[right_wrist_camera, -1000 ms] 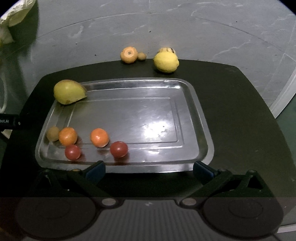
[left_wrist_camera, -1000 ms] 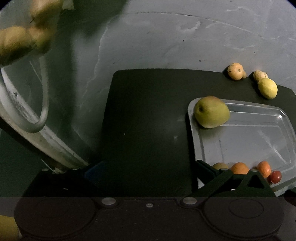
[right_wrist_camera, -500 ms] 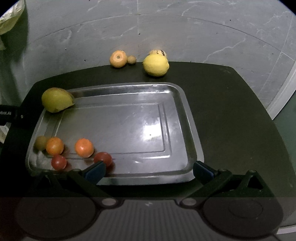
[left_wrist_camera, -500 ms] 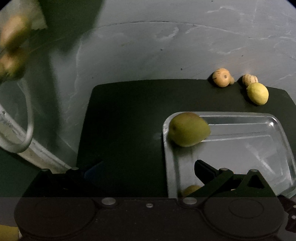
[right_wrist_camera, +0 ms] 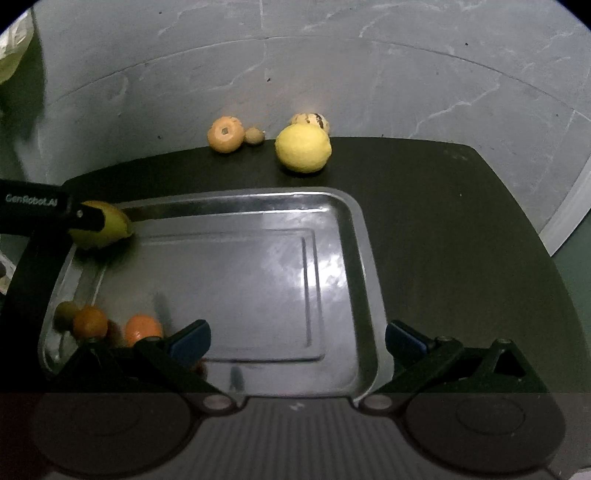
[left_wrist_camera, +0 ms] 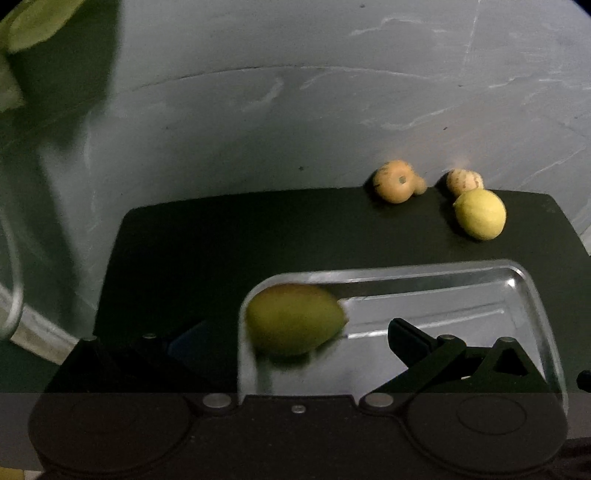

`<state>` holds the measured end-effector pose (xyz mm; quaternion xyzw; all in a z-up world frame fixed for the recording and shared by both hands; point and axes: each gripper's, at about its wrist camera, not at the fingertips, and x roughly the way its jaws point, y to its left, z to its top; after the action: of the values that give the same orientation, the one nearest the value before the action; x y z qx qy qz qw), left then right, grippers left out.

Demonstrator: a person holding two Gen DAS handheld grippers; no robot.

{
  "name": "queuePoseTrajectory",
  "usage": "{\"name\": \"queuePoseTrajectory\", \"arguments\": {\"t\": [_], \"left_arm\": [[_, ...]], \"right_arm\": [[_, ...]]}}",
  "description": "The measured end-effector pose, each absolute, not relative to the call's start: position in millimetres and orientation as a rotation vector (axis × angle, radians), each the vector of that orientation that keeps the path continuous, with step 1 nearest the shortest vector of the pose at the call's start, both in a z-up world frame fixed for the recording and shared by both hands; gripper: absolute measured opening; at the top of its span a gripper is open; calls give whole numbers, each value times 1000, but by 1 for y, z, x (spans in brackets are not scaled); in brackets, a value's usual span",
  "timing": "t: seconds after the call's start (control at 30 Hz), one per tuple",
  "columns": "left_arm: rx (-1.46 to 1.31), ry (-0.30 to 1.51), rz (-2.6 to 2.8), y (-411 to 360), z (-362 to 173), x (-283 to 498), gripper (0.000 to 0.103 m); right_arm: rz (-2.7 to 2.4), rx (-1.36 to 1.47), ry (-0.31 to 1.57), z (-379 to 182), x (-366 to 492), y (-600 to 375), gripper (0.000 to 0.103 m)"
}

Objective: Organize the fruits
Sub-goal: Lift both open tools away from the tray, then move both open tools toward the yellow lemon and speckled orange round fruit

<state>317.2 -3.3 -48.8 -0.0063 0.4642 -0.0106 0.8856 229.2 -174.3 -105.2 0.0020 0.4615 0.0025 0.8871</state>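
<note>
A yellow-green pear [left_wrist_camera: 293,319] lies in the far left corner of the metal tray [left_wrist_camera: 524,280]. My left gripper [left_wrist_camera: 295,336] is open, its two fingers either side of the pear with gaps showing. In the right wrist view one left finger [right_wrist_camera: 86,218] overlaps the pear [right_wrist_camera: 107,230]. My right gripper [right_wrist_camera: 295,339] hangs open and holding nothing over the near part of the tray [right_wrist_camera: 354,229]. Two small oranges [right_wrist_camera: 89,324] and a greenish fruit [right_wrist_camera: 65,310] sit by its left finger. Beyond the tray lie a lemon [right_wrist_camera: 303,147], an orange fruit [right_wrist_camera: 225,134] and a speckled fruit [right_wrist_camera: 310,119].
The tray rests on a black table [right_wrist_camera: 461,221] above grey marbled ground [right_wrist_camera: 406,92]. A tiny brownish fruit [right_wrist_camera: 255,135] touches the orange one at the table's far edge. A pale curved rim [left_wrist_camera: 11,306] and a blurred greenish shape [left_wrist_camera: 33,22] are at the left.
My left gripper has swung right and closed in on the pear, which now sits between its fingers. My right gripper has moved forward over the tray; the small fruits now lie under its left finger.
</note>
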Motion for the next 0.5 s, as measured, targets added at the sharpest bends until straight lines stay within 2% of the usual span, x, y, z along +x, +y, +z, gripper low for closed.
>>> {"name": "queuePoseTrajectory", "arguments": {"t": [0.5], "left_arm": [[9, 893, -62, -52, -41, 387, 102]], "right_arm": [[76, 8, 872, -101, 291, -202, 103]]}}
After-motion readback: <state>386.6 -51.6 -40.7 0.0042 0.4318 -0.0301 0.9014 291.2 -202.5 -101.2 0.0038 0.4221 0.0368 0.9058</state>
